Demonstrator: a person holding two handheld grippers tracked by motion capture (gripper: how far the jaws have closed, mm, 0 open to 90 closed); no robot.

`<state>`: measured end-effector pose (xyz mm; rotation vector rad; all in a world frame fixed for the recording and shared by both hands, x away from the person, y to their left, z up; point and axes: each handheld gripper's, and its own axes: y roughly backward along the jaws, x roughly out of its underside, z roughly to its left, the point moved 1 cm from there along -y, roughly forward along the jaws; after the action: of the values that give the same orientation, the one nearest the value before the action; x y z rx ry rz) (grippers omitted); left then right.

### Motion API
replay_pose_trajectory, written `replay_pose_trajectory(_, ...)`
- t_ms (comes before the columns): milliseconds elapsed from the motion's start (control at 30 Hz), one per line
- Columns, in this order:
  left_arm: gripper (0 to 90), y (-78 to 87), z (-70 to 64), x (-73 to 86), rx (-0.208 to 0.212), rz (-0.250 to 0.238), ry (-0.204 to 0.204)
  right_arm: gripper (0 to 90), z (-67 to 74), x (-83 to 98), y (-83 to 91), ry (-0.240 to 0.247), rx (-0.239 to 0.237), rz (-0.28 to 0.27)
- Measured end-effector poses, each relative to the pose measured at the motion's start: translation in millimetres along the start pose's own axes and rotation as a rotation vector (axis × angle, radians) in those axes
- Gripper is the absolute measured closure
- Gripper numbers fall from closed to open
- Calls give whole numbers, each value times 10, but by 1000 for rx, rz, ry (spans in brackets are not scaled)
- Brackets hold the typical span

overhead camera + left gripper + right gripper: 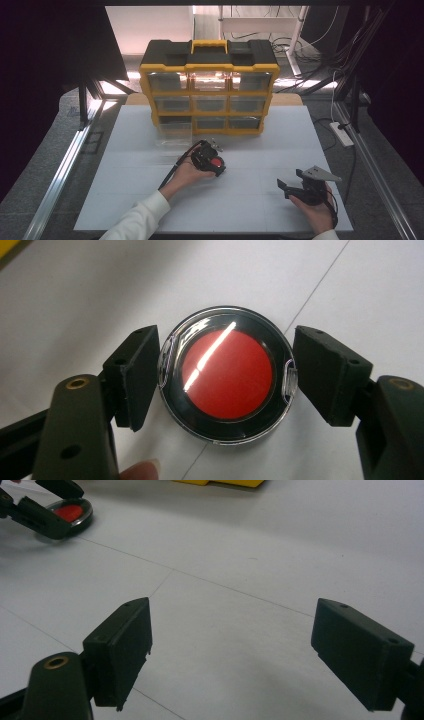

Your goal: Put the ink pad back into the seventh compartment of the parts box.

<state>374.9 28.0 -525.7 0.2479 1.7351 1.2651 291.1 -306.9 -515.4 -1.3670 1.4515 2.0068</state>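
The round case [226,385] with its red middle lies flat on the white table [75,300] at frame centre, clamped by the left gripper [226,377] for lifting. The right gripper [232,650], lower right, waits with jaws apart.

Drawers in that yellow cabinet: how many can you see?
9: eight in the cabinet, three top, three middle, two bottom; one clear drawer pulled out on the table at the bottom-left slot.

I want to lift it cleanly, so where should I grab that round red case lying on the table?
Grip the round red case across its rim, at the two small clear tabs on opposite sides, coming straight down from above. It lies flat, so only its thin edge offers purchase. The left tool already pinches it there.
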Motion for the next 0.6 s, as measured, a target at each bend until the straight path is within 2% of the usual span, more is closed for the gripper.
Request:
replay_pose_trajectory(100, 300, 62, -35, -6, 7, -21, 1, 169, 0, 0, 1, 0, 0, -1)
replay_pose_trajectory(600, 300, 351, -45, -22, 26, -100, 9, 170, -2, 0, 7, -1, 2, -3)
